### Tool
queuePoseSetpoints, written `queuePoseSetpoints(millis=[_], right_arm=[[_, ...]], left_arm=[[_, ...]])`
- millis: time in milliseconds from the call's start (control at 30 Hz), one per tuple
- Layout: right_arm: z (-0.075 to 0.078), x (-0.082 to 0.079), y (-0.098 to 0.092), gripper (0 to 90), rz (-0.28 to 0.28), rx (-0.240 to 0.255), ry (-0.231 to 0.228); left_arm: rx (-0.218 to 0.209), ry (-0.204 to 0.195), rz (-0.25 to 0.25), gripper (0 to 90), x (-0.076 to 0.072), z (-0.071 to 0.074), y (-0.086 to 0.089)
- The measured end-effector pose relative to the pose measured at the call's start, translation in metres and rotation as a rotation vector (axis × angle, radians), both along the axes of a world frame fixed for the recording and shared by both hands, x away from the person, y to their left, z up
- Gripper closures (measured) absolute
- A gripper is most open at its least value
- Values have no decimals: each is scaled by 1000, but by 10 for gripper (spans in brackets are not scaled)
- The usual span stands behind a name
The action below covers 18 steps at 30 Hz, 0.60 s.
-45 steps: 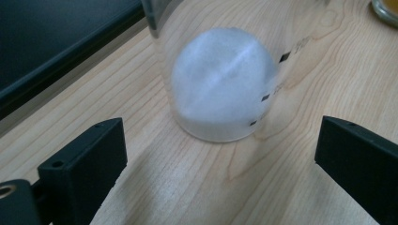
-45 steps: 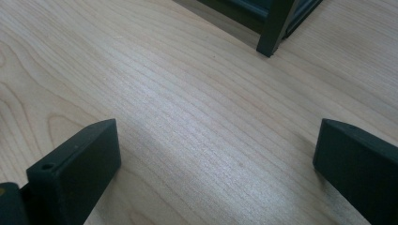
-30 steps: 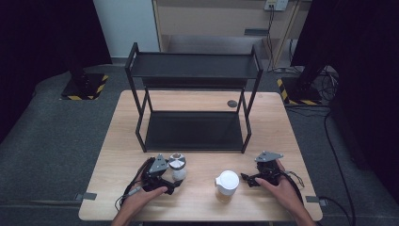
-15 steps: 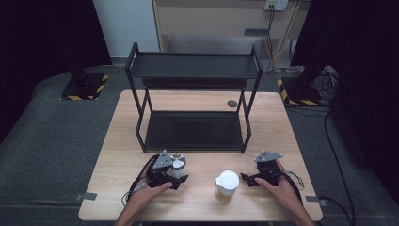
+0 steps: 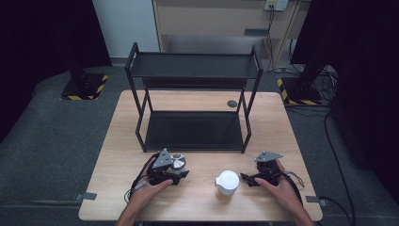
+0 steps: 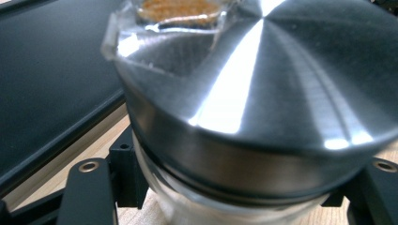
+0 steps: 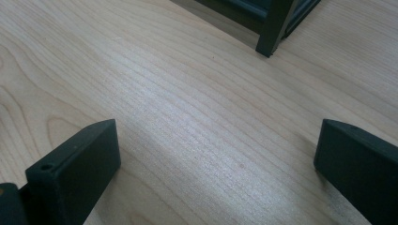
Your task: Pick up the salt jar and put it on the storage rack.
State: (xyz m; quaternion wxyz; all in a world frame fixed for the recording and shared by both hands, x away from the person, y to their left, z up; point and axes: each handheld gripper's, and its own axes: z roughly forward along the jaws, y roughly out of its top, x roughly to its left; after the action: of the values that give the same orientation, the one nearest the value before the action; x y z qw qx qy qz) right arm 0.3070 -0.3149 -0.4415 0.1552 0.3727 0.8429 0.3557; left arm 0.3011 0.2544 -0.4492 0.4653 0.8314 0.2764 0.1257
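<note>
left hand-held gripper apparently pinches a steel-lidded jar; right hand-held gripper spread over bare table.

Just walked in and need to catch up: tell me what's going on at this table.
A person sits at a wooden table with a handheld gripper in each hand. The left gripper has its jaws on either side of a small glass jar with a shiny metal lid, just in front of the black two-tier shelf rack. The right gripper rests open on the tabletop with nothing between its jaws, beside a white-lidded jar standing untouched.
</note>
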Motion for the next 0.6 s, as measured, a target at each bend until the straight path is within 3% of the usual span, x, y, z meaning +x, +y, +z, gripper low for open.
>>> queuePoseSetpoints(millis=[600], right_arm=[[0, 0, 0, 14, 0, 0, 0]], left_arm=[[-29, -36, -102, 294, 3, 7, 13]])
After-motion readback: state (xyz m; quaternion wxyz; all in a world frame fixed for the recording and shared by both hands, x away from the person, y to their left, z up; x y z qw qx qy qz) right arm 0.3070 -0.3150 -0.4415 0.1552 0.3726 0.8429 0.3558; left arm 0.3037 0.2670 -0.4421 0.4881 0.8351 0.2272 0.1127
